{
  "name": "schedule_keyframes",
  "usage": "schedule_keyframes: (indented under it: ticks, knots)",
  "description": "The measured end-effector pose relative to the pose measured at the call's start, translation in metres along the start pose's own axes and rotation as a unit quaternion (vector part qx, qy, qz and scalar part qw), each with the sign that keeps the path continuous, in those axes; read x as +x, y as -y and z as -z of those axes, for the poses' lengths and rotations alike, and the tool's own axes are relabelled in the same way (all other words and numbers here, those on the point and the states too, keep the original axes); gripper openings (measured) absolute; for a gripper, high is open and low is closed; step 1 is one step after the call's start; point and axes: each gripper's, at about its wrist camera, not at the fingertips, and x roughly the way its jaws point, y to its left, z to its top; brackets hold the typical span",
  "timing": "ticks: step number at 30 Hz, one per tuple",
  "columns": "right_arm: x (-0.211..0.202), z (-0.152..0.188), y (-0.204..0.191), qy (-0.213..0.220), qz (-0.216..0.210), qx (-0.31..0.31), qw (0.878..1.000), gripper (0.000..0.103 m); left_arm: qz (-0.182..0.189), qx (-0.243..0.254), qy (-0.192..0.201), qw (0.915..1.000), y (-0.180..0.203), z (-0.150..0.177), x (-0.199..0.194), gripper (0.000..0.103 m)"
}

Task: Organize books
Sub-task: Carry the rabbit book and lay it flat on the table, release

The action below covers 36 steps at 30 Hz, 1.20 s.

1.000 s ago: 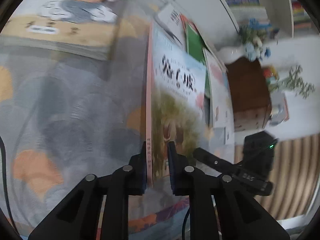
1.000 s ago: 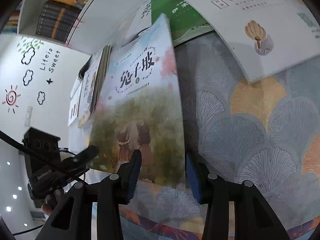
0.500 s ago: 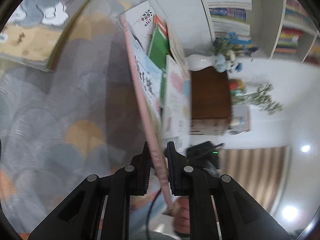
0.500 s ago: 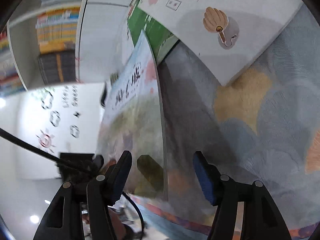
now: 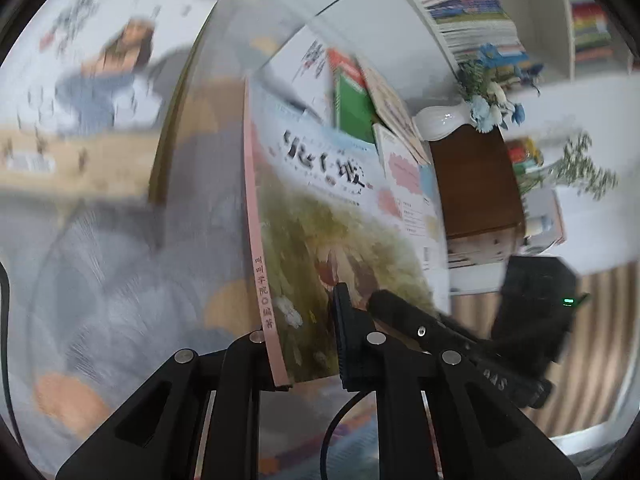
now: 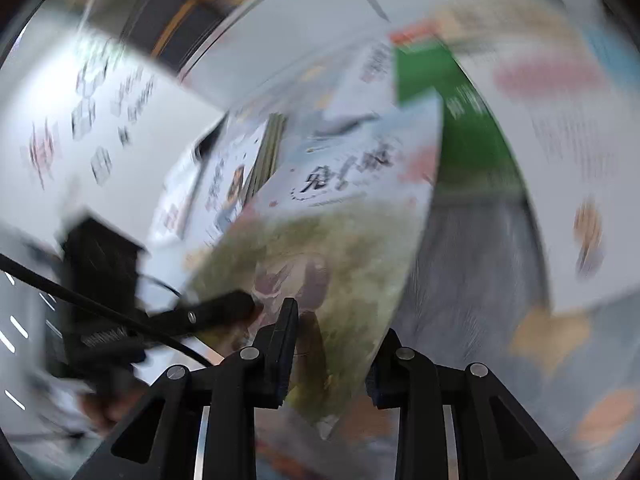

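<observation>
A thin picture book (image 5: 328, 220) with a pink spine and a grassy cover is lifted off the patterned cloth (image 5: 100, 280). My left gripper (image 5: 300, 344) is shut on its lower spine corner. In the right wrist view the same book (image 6: 320, 248) slants across my right gripper (image 6: 332, 348), whose jaws are closing around its lower edge with a gap still showing. One left finger (image 6: 224, 312) reaches in beside them. Other books lie flat beyond: a large illustrated one (image 5: 100, 80), a green one (image 5: 352, 108) and white ones (image 6: 568, 160). Both views are blurred by motion.
A brown cabinet (image 5: 472, 184) stands past the cloth's edge with a white vase of blue flowers (image 5: 440, 120) on it. Bookshelves (image 5: 460, 0) fill the back wall. A black device with a green light (image 5: 536, 300) sits to the right.
The book swung edge-on, then back cover-up, and rose with both hands. The right jaws spread wide and have narrowed again around the book's lower edge. The left grip held.
</observation>
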Motion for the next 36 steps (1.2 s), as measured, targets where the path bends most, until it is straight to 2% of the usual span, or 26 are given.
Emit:
schedule_keyframes:
  ticks: [1,4,7,9,14,18,20,24,27,30,36]
  knots:
    - [-0.001,0.001,-0.010,0.000,0.017,-0.030,0.999,0.028,-0.004,0.014,0.006,0.9999,0.005,-0.001,-0.004,0.011]
    - [-0.008,-0.001,-0.031,-0.006,0.045,-0.081,0.996,0.028,0.019,0.034,0.024,0.9990,0.011,-0.007,-0.022,0.011]
    - [-0.027,-0.003,-0.054,0.021,0.065,-0.129,0.989,0.030,0.056,0.022,0.046,0.9971,0.005,-0.017,-0.043,0.012]
    - [-0.035,-0.007,-0.065,0.035,0.061,-0.146,0.987,0.031,0.065,0.020,0.069,0.9953,0.003,-0.023,-0.062,0.012]
    - [-0.015,-0.037,-0.100,0.033,0.007,-0.169,0.985,0.032,0.035,0.009,0.127,0.9912,-0.022,-0.043,-0.104,0.012]
    - [0.028,-0.056,-0.130,0.010,-0.020,-0.182,0.983,0.032,-0.020,-0.032,0.160,0.9864,-0.059,-0.052,-0.120,0.012]
    - [0.055,-0.064,-0.137,-0.014,-0.035,-0.175,0.984,0.032,-0.032,-0.052,0.167,0.9840,-0.075,-0.054,-0.122,0.012]
    - [0.095,-0.074,-0.134,-0.056,-0.064,-0.135,0.987,0.032,-0.034,-0.087,0.164,0.9819,-0.107,-0.061,-0.116,0.011]
    - [0.113,-0.080,-0.130,-0.073,-0.060,-0.112,0.989,0.032,-0.053,-0.112,0.151,0.9807,-0.125,-0.069,-0.107,0.016]
    - [0.134,-0.084,-0.121,-0.094,-0.043,-0.091,0.990,0.032,-0.073,-0.120,0.150,0.9787,-0.137,-0.070,-0.104,0.016]
    - [0.149,-0.079,-0.117,-0.114,-0.025,-0.085,0.990,0.034,-0.078,-0.149,0.148,0.9746,-0.154,-0.063,-0.100,0.016]
